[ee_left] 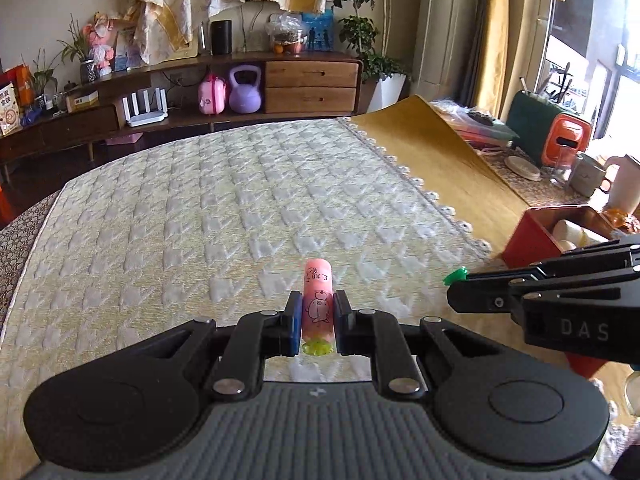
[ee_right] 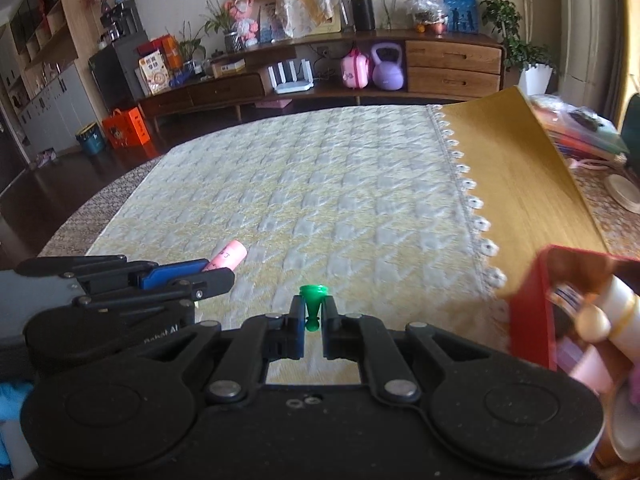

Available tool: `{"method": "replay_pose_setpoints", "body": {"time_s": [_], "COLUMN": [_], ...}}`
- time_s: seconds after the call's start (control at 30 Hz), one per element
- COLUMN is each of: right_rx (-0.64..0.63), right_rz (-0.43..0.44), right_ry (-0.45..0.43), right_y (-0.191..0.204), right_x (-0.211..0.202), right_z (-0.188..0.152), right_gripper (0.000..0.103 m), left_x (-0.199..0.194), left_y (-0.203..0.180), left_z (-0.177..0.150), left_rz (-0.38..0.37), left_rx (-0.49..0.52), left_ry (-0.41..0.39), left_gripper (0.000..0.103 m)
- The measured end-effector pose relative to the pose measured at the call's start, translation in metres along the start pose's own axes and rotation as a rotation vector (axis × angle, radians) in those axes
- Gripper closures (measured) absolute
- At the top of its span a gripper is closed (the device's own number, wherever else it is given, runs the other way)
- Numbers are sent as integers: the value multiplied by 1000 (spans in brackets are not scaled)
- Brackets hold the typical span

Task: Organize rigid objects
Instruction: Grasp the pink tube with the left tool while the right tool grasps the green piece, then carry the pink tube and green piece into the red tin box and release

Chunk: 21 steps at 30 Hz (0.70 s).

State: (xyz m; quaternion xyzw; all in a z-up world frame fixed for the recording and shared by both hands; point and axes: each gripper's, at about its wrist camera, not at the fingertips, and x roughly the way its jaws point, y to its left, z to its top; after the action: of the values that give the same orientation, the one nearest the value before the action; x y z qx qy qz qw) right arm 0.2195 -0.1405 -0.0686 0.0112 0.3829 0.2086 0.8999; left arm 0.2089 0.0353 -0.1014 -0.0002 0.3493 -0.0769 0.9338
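My left gripper [ee_left: 317, 310] is shut on a pink tube [ee_left: 318, 300] printed with a cartoon and writing, its yellow-green cap toward the camera. The tube [ee_right: 228, 256] also pokes out past the left gripper [ee_right: 210, 270] in the right wrist view. My right gripper [ee_right: 312, 314] is shut on a small green cone-shaped piece [ee_right: 313, 304], wide end forward. From the left wrist view the right gripper [ee_left: 452, 286] reaches in from the right with the green piece [ee_left: 456, 275] at its tip. Both are held above the quilted cloth [ee_left: 224, 208].
A red box [ee_right: 528, 312] with bottles and tubes inside stands at the right of the table; it appears as the red box [ee_left: 528, 236] in the left view. A folded yellow cloth flap [ee_left: 432, 152], cups and a kettle [ee_left: 624, 184] lie beyond. A sideboard [ee_left: 312, 84] stands behind.
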Motion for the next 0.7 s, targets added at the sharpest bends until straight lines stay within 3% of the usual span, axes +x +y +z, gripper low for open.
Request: {"method": "replay_pose_setpoints", "body": {"time_s": [0.37, 0.7], "right_rx": [47, 95], "right_rz": [-25, -66], "right_ry": [-81, -129], "right_y": [-32, -75], "right_x": [-67, -107], "right_z": [-22, -45], "right_gripper": [96, 96], "left_x": [-46, -62], "left_y": [-53, -113], "left_z": [13, 18], "left_rz": [-53, -107], "left_rx": [48, 109], "left_ry": [-46, -52], "left_gripper": [88, 88]}}
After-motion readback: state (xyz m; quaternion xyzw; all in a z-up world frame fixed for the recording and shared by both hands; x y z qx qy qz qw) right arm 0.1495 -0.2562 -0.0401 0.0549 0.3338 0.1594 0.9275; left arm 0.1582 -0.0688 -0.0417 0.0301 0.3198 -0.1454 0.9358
